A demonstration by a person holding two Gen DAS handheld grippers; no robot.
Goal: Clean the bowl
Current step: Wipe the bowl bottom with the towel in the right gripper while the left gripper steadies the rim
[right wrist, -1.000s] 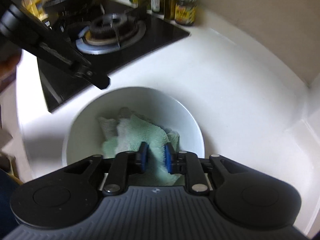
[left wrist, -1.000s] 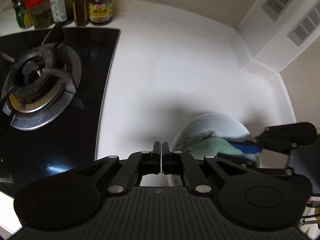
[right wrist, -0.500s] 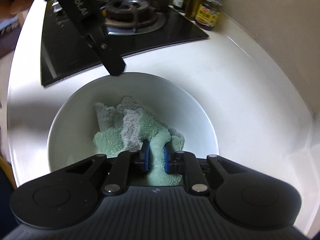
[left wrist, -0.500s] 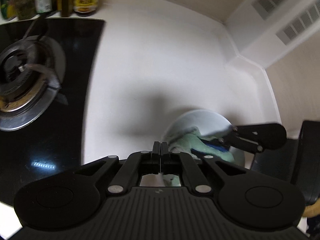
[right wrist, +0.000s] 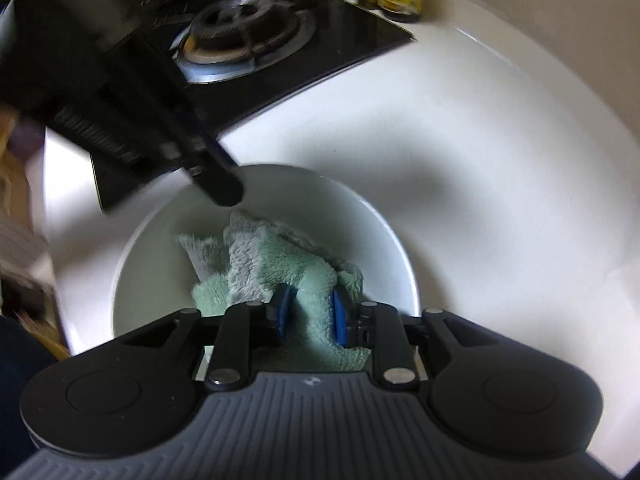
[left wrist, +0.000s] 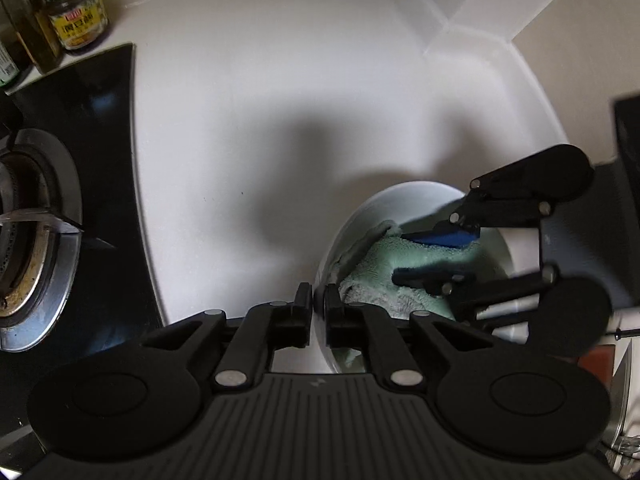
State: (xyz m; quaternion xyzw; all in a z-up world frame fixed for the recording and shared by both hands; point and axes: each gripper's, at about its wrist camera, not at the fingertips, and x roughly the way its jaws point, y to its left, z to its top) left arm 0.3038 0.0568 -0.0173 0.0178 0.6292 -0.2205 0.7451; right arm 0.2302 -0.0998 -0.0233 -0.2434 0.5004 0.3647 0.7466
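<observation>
A white bowl (right wrist: 380,236) sits on the white counter with a green and grey cloth (right wrist: 280,264) inside. It shows in the left wrist view (left wrist: 344,232) with the cloth (left wrist: 404,268). My right gripper (right wrist: 308,312) is shut on the cloth, pressing it inside the bowl; it shows in the left wrist view (left wrist: 420,256). My left gripper (left wrist: 319,300) is shut on the bowl's near rim, one finger inside, one outside. In the right wrist view its fingers (right wrist: 220,188) sit blurred at the bowl's far-left rim.
A black gas hob with a burner (left wrist: 24,236) lies left of the bowl, also in the right wrist view (right wrist: 244,40). Jars and bottles (left wrist: 76,20) stand behind the hob by the wall. A raised white ledge (left wrist: 480,28) closes the back right corner.
The left gripper has moved right and now pinches the bowl's rim. The right gripper has shifted the cloth a little inside the bowl, still holding it.
</observation>
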